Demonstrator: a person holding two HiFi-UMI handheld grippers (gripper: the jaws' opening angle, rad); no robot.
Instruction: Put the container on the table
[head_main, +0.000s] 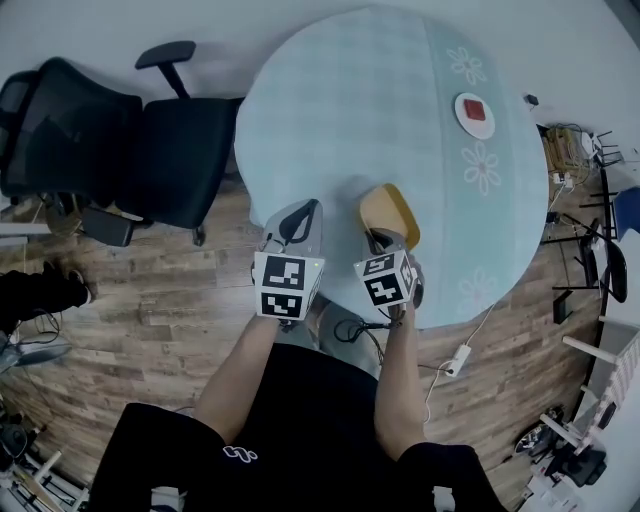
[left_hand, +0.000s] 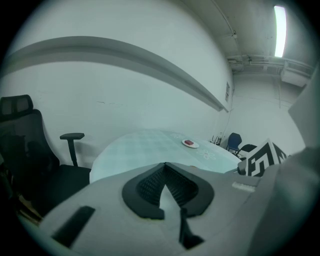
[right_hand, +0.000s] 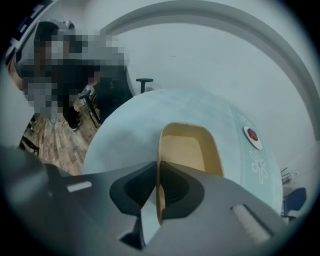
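A tan open-topped container (head_main: 390, 212) is held over the near part of the round table (head_main: 350, 100), which has a pale blue cloth. My right gripper (head_main: 380, 238) is shut on the container's near wall; in the right gripper view the wall (right_hand: 161, 170) runs edge-on between the jaws and the hollow of the container (right_hand: 187, 150) faces the camera. I cannot tell whether it touches the table (right_hand: 125, 130). My left gripper (head_main: 300, 218) hovers just left of it at the table's edge, shut (left_hand: 165, 167) with nothing in it.
A white plate with a red item (head_main: 474, 115) sits at the table's far right. A black office chair (head_main: 130, 150) stands left of the table. A power strip and cables (head_main: 455, 360) lie on the wooden floor. A person (right_hand: 65, 75) stands beyond.
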